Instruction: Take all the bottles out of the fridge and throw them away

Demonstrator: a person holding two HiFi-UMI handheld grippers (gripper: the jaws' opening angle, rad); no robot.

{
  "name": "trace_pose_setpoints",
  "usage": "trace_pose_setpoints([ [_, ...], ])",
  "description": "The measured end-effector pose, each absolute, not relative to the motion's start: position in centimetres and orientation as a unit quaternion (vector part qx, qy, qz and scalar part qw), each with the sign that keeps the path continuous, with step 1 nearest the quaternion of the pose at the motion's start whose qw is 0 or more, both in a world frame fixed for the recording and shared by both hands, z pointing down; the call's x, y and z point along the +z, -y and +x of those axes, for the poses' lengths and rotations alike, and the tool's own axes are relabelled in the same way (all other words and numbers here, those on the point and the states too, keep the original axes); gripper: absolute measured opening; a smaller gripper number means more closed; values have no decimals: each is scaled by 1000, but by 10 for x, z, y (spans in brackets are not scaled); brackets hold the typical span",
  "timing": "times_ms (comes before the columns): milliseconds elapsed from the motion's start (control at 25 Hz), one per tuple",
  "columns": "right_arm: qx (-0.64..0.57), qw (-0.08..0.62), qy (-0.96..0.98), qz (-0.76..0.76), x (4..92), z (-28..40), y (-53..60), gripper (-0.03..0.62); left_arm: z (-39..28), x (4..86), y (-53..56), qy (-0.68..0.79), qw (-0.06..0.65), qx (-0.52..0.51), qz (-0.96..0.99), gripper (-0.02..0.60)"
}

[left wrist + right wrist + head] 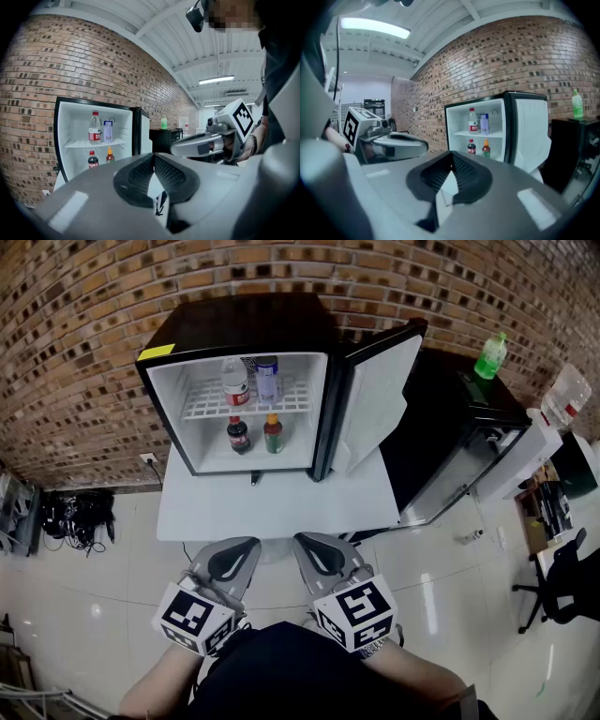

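The black mini fridge (159, 381) stands open on a white table (281, 507). On its upper wire shelf stand a clear red-labelled water bottle (234, 382) (95, 127) (473, 121) and a blue-labelled bottle (267, 381) (108, 131) (483, 123). Below them stand a dark cola bottle (238, 435) (93, 160) (471, 146) and an orange-capped bottle (273, 433) (109, 155) (486, 148). My left gripper (240, 546) (153, 157) and right gripper (309, 542) (452, 154) are side by side close to my body, short of the table. Both are shut and hold nothing.
The fridge door (380, 399) hangs open to the right. A black cabinet (450, 427) beside it carries a green bottle (490, 355) (164, 123) (577, 104). A large clear jug (567, 395) and an office chair (562, 587) are at the far right. Cables (80, 517) lie on the floor at left.
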State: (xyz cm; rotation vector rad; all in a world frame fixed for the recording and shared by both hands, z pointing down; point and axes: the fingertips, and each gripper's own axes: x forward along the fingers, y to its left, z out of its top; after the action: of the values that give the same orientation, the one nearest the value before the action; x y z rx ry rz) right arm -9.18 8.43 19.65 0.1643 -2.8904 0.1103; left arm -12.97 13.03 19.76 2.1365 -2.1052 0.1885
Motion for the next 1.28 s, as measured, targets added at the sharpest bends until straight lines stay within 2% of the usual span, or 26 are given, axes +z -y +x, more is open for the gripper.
trace_pose_setpoints([
  [360,28,124,991,28,196,-79,-65,7,-115,201,-114,720,70,60,688,3],
  [440,29,126,991,18,197,-82,-63,45,-115,202,-113,725,72,59,683,3],
  [600,29,127,991,12,195,-97,-60,77,-123,199,-114,733,70,61,674,3],
  [800,20,122,992,22,186,-134,-55,145,-150,197,-116,737,67,61,670,3],
  [1280,20,124,986,106,172,-269,-25,242,-256,189,-112,711,53,72,698,3],
])
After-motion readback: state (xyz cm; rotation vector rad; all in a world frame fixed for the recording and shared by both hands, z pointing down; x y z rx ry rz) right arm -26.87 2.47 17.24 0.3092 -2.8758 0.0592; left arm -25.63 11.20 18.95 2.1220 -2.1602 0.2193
